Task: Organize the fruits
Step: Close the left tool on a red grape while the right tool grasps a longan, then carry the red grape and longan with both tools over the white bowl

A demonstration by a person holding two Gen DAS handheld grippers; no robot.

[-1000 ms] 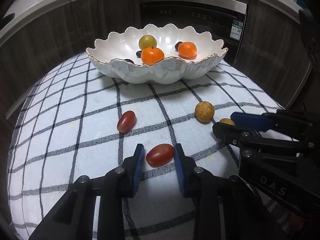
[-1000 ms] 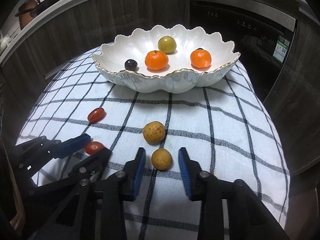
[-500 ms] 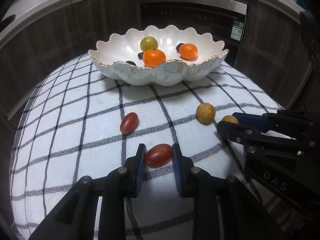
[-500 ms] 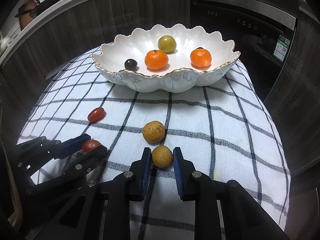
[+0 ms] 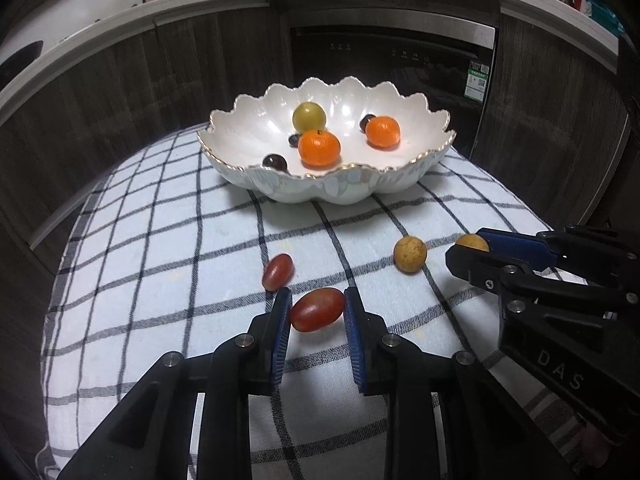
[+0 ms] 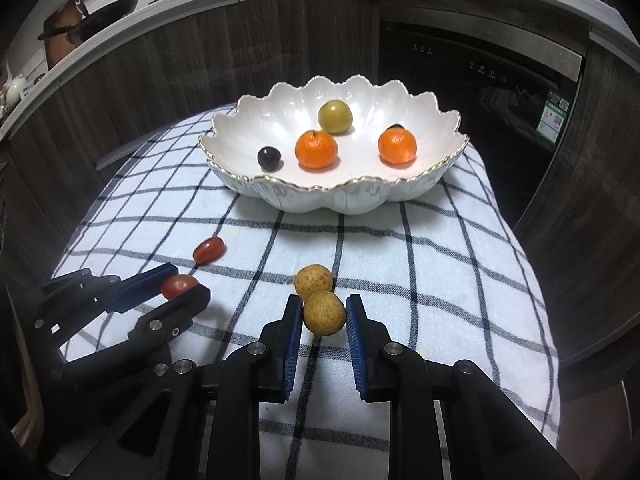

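My left gripper [image 5: 316, 312] is shut on a red grape tomato [image 5: 317, 309], held just above the checked cloth [image 5: 160, 240]. In the right wrist view that same tomato [image 6: 179, 285] sits between the left gripper's blue pads [image 6: 144, 286]. My right gripper [image 6: 323, 314] is shut on a tan round fruit [image 6: 324, 313], lifted a little. A second tan fruit [image 6: 313, 279] lies on the cloth just beyond it. Another red tomato [image 5: 277, 272] lies to the left. The white scalloped bowl [image 5: 328, 190] holds two oranges, a green fruit and dark grapes.
Dark wood cabinets [image 5: 120, 112] and a built-in oven [image 6: 480, 92] curve round behind the table. The cloth's right edge [image 6: 532, 320] drops off near my right gripper. Bare checked cloth lies between the fruits and the bowl.
Both grippers closed on their fruits: left on the red tomato, right on the tan fruit. Both then rose slightly, and the bowl now sits lower in each view.
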